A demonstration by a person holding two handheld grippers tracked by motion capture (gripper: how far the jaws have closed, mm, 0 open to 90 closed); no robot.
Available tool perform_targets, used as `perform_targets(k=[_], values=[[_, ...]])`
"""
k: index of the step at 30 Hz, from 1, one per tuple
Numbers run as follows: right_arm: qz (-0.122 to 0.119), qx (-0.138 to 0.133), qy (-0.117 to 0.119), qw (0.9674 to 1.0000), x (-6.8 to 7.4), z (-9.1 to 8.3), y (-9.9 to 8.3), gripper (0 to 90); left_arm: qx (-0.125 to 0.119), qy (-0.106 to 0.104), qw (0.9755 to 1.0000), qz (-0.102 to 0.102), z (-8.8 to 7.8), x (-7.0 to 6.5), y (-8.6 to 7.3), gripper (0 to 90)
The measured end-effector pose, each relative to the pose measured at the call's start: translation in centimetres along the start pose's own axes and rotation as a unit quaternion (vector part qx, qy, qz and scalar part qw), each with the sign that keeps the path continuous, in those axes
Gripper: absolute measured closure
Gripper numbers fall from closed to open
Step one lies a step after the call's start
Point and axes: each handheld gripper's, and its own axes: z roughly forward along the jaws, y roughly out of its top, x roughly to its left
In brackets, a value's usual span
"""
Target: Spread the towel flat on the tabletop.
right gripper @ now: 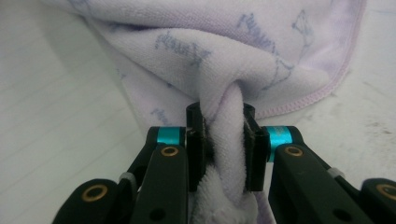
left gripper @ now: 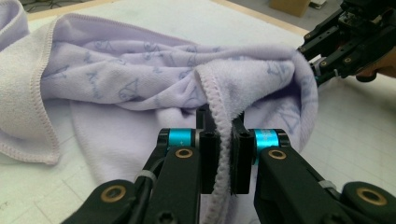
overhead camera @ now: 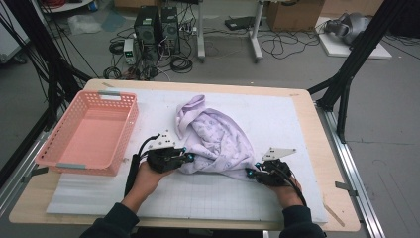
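A crumpled lilac towel (overhead camera: 214, 136) with a faint printed pattern lies on the white mat in the middle of the table. My left gripper (overhead camera: 189, 158) is at the towel's near left edge, and in the left gripper view its jaws (left gripper: 219, 154) are shut on the stitched hem of the towel (left gripper: 140, 84). My right gripper (overhead camera: 249, 173) sits at the near right corner of the cloth. In the right gripper view its jaws (right gripper: 225, 149) pinch a thick bunched fold of the towel (right gripper: 261, 51). The right gripper (left gripper: 348, 42) also appears at the far right of the left gripper view.
A pink plastic basket (overhead camera: 130, 126) stands empty at the left of the table. The white gridded mat (overhead camera: 277, 114) covers most of the wooden tabletop (overhead camera: 324, 148). Computers, cables and black frame legs are on the floor beyond the table.
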Motion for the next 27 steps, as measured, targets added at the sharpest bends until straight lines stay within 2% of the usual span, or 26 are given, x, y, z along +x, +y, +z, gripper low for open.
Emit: perform_targets(k=[2, 4, 6, 9, 12, 15, 17, 20, 23, 26, 27], values=[[0.011, -0.006, 0.026, 0.9996, 0.5, -1.2, 0.2, 75.6, -0.013, -0.008, 0.9999, -0.004, -0.9, -0.3, -0.1, 84.9], [0.012, -0.019, 0.036, 0.9991, 1.0, -2.4, 0.5, 75.4, -0.025, -0.018, 0.9995, -0.009, -1.7, -0.5, -0.2, 84.9], [0.005, -0.030, 0.034, 0.9989, 1.3, -3.3, 1.1, 75.0, -0.029, -0.014, 0.9995, -0.006, -2.0, -0.3, -0.1, 84.9], [0.002, -0.045, 0.006, 0.9990, 1.3, -3.5, 2.5, 74.3, -0.036, 0.005, 0.9992, -0.015, -1.7, 0.5, 0.3, 84.9], [0.004, -0.053, -0.012, 0.9985, 0.6, -2.5, 4.0, 73.7, -0.044, 0.045, 0.9974, -0.035, -1.2, 1.9, 0.8, 84.8], [0.024, -0.071, -0.032, 0.9966, -0.7, -0.9, 5.4, 73.0, -0.049, 0.072, 0.9948, -0.054, -0.6, 3.4, 1.1, 84.4], [0.032, -0.078, -0.059, 0.9947, -1.4, 0.4, 6.2, 73.2, -0.048, 0.092, 0.9935, -0.047, -0.1, 4.0, 1.2, 84.4], [0.042, -0.073, -0.079, 0.9932, -2.4, 2.5, 7.0, 73.1, -0.029, 0.126, 0.9911, -0.033, 0.7, 4.9, 1.2, 84.5], [0.055, -0.067, -0.102, 0.9910, -2.9, 4.3, 7.6, 71.1, -0.021, 0.148, 0.9884, -0.026, 1.5, 5.6, 0.9, 84.6], [0.094, -0.066, -0.099, 0.9885, -2.9, 5.4, 7.8, 63.1, -0.005, 0.158, 0.9869, -0.034, 1.9, 6.2, 0.5, 84.6], [0.097, -0.072, -0.091, 0.9885, -2.8, 5.3, 7.8, 60.2, -0.005, 0.160, 0.9863, -0.038, 1.9, 6.4, 0.4, 84.6]])
